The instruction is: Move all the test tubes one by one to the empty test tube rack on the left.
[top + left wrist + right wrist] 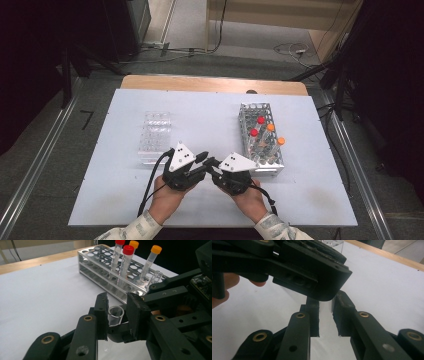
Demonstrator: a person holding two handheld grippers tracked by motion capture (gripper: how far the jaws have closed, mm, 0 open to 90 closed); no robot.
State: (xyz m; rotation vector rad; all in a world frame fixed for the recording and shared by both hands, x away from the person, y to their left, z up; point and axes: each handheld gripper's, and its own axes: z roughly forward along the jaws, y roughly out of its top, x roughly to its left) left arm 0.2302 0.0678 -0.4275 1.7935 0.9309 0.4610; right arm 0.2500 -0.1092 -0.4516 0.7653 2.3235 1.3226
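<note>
Both tools meet low over the white worktop (150, 200), just beside the metal rack (250, 112) of capped tubes. The left tool (117, 315) pinches a clear open tube (116, 315) between its pads. The right tool (325, 315) also grips this glass tube, its jaws pressed against it.

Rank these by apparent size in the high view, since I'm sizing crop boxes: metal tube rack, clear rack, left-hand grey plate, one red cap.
1. metal tube rack
2. clear rack
3. left-hand grey plate, which is raised nearer the camera and so may look bigger than it is
4. red cap
</note>
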